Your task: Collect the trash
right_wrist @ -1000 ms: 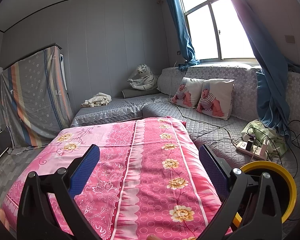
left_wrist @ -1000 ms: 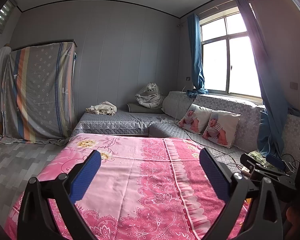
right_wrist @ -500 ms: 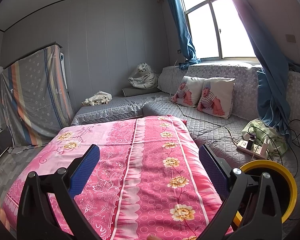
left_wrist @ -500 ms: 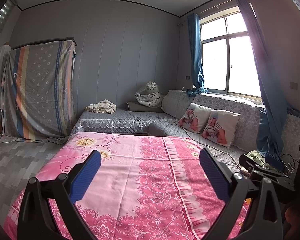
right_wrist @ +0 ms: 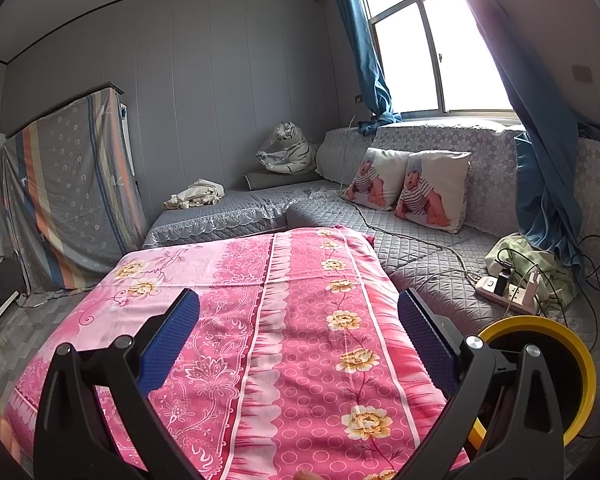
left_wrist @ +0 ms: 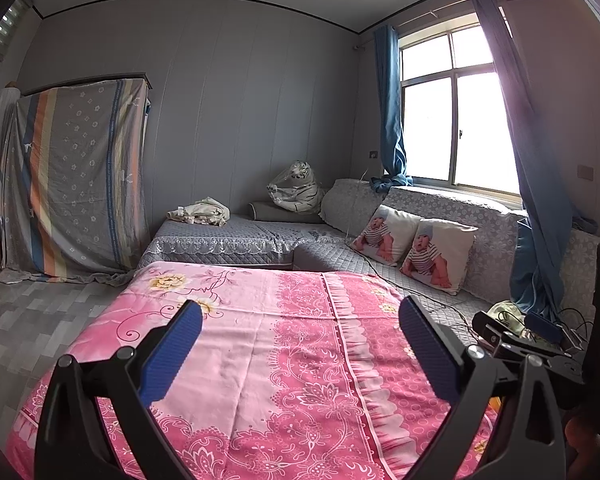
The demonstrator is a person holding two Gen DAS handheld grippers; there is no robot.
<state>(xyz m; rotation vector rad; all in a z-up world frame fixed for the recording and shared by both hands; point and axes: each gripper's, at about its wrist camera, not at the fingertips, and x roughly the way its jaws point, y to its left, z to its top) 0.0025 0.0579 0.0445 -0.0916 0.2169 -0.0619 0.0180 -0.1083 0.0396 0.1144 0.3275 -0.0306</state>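
No readable writing, brand or label anywhere in either view. No identifiable piece of trash in either view, so its place cannot be told.

Left gripper [left_wrist: 300,350] hovering over the pink floral cloth [left_wrist: 260,344], fingers [left_wrist: 172,354] spread wide, nothing between the blue pads. Right gripper [right_wrist: 298,336] likewise over the same cloth, fingers [right_wrist: 170,340] spread wide and empty.

Taking that pink cloth as landmark: beyond its far edge, one grey quilted sofa [right_wrist: 236,208] bent in an L along the back wall and under the window [left_wrist: 456,120]. On the sofa, two cushions [right_wrist: 408,188] printed with a baby in stripes, side by side; one stuffed white tiger [right_wrist: 286,154] in the far corner; one crumpled pale cloth heap [right_wrist: 196,194] beyond the far-left corner. To the far left, one tall upright thing draped in a striped sheet [left_wrist: 76,176]. Two blue curtains [left_wrist: 392,108], one at each side of the window. To the right, on the sofa seat, one white power strip [right_wrist: 508,290] with plugs and cables, touching a green cloth bundle [right_wrist: 540,264]. At the near right, one yellow ring-shaped rim [right_wrist: 576,364], partly hidden behind the right gripper.
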